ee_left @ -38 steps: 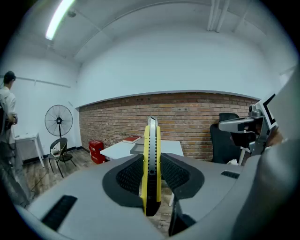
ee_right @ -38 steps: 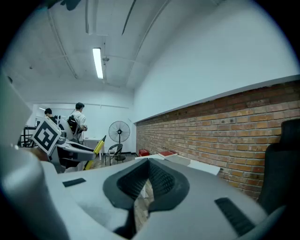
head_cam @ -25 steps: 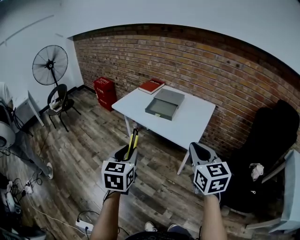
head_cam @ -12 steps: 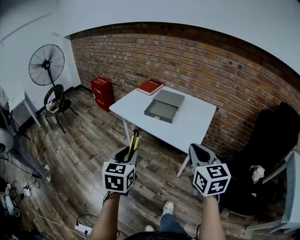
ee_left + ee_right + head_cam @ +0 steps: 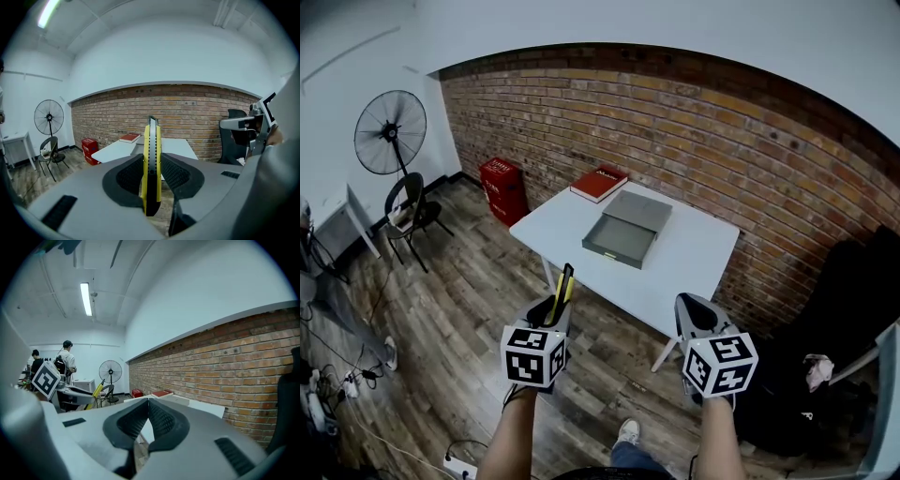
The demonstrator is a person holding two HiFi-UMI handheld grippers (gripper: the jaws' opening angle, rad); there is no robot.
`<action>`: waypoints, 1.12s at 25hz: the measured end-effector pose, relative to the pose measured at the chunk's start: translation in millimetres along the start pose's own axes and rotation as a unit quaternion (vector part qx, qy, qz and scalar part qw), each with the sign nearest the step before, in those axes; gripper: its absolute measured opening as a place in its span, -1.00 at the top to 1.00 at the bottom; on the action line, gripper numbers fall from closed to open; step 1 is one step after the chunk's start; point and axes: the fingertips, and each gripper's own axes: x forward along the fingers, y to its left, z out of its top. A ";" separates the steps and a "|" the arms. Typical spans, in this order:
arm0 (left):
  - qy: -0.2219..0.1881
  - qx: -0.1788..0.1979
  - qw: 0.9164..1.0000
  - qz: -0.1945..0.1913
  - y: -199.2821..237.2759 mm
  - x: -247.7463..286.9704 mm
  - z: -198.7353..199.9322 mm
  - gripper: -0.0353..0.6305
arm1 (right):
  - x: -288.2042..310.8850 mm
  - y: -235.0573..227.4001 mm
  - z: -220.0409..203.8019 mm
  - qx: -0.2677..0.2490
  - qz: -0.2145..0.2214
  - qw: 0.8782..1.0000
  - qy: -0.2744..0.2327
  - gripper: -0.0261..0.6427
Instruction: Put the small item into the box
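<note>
Between the left gripper's [image 5: 152, 159] clenched jaws a yellow utility knife [image 5: 152, 140] stands upright, probably for lowering into the open grey box [image 5: 619, 240] on the far tabletop [image 5: 698, 253]. The right gripper [image 5: 147, 404], jaws together, holds nothing.

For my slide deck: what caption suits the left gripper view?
Left gripper clamps a yellow utility knife upright, facing the white table and brick wall.

A grey box [image 5: 619, 242] lies open in the middle of the table [image 5: 698, 258], a red book [image 5: 599, 184] at its far left corner. Short of the near edge, the left claw [image 5: 555, 306] holds a yellow cutter [image 5: 563, 283], with the right claw [image 5: 692, 315] alongside.
</note>
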 end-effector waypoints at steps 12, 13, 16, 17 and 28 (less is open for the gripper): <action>-0.003 0.000 1.000 0.018 -7.8 88.6 53.5 0.50 | 70.8 -74.2 30.1 -0.003 0.020 1.000 -0.005 0.86; -0.002 0.000 1.000 0.020 -7.9 93.2 55.9 0.50 | 74.5 -78.8 31.6 -0.002 0.022 1.000 -0.006 0.86; 0.001 0.000 1.000 0.024 -10.8 106.5 60.6 0.50 | 83.6 -92.3 34.2 0.000 0.025 1.000 -0.007 0.86; 0.001 0.001 1.000 0.026 -12.3 110.5 61.7 0.50 | 86.3 -96.2 34.4 0.000 0.027 1.000 -0.007 0.86; 0.002 0.007 0.999 0.041 -9.0 137.8 69.2 0.50 | 113.4 -112.6 37.3 0.003 0.042 0.999 -0.014 0.86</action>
